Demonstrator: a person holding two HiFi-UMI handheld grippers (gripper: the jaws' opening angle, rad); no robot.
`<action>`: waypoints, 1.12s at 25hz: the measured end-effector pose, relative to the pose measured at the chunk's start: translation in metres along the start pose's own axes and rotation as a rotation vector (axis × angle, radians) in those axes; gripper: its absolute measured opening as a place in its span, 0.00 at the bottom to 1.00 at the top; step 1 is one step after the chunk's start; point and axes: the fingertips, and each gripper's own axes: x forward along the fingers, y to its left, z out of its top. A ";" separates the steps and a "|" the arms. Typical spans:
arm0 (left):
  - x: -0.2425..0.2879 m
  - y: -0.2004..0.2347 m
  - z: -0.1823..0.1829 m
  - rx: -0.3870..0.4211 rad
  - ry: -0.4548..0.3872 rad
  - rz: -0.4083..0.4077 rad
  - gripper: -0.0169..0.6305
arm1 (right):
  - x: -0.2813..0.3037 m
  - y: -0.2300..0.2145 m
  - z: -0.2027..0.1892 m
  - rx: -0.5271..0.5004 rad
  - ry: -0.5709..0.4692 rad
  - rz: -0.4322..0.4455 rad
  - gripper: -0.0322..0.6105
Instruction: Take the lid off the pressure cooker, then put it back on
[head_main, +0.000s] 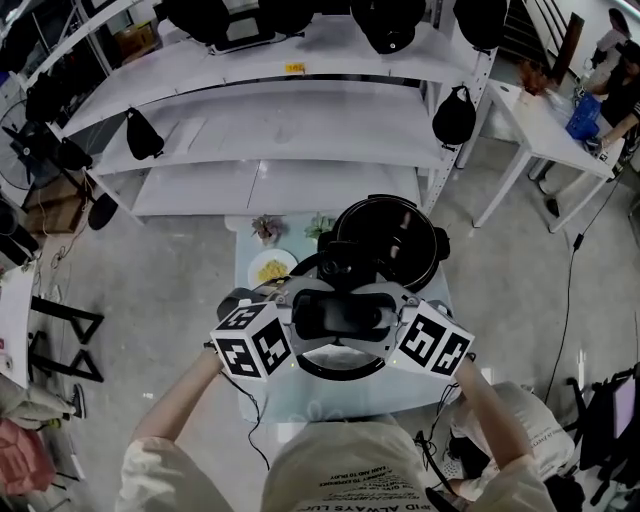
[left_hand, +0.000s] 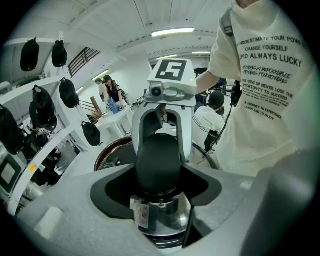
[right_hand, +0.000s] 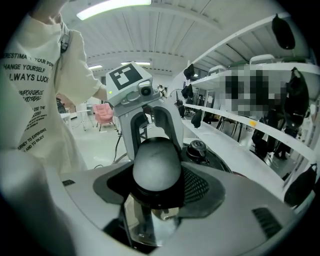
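While the left tool (head_main: 299, 318) and right tool (head_main: 391, 322) each clamp one end of the black handle (head_main: 341, 314), holding the lid (head_main: 340, 364) over the counter's (head_main: 262, 392) near edge in front of the open cooker (head_main: 386, 240), unequal lift could tilt the lid and slip it free.

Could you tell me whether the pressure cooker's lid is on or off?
Off: left gripper and right gripper hold the black-handled steel lid clear of the open black round cooker.
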 end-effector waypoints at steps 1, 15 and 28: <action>0.003 0.006 0.001 0.005 0.000 -0.007 0.47 | -0.001 -0.006 -0.001 0.006 -0.001 -0.004 0.48; 0.038 0.083 0.007 0.092 0.010 -0.135 0.47 | -0.010 -0.090 -0.016 0.139 -0.021 -0.103 0.48; 0.074 0.131 0.016 0.167 -0.021 -0.243 0.47 | -0.023 -0.147 -0.038 0.242 0.001 -0.200 0.48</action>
